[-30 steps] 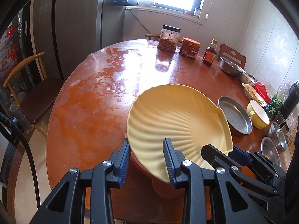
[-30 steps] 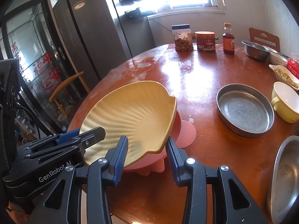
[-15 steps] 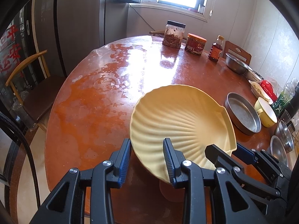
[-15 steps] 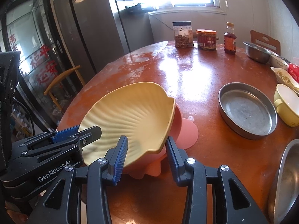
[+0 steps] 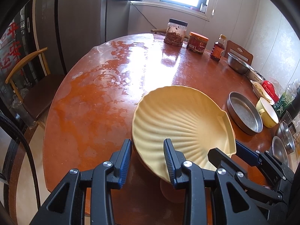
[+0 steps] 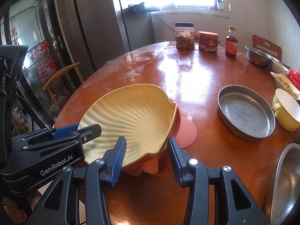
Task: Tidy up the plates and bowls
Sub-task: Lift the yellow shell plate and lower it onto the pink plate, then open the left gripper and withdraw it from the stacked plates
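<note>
Two shell-shaped plates sit nested near the desk's (image 6: 196, 78) front edge: a yellow shell plate (image 6: 131, 116) on top and a pink shell plate (image 6: 182, 131) under it, the pink rim showing to the right of and below the yellow one in the right wrist view.

The left hand-held gripper (image 5: 147, 161) straddles the near rim of the yellow shell plate (image 5: 180, 123); its right finger lies over the ribbed inside and its left finger sits outside the rim. Whether the pads press on the rim cannot be told. In the right wrist view this tool comes in from the left, and its body (image 6: 56, 164) bears the white lettering "GenRobot.AI".

The right hand-held gripper (image 6: 146, 156) is opening its jaws, with the near corner of both plates between them and the pads standing clear of the rims.

Ahead and to the right of that hand-held gripper lies a round metal pan (image 6: 245, 112), with a yellow cup (image 6: 286, 108) just beyond it on the right. Far ahead stand a clear jar (image 6: 184, 35) with a black lid, a red-labelled tub (image 6: 207, 41) and a small bottle (image 6: 231, 41); their label print is too small to read. Red Chinese characters (image 6: 45, 56) mark the glass door off to the left.
</note>
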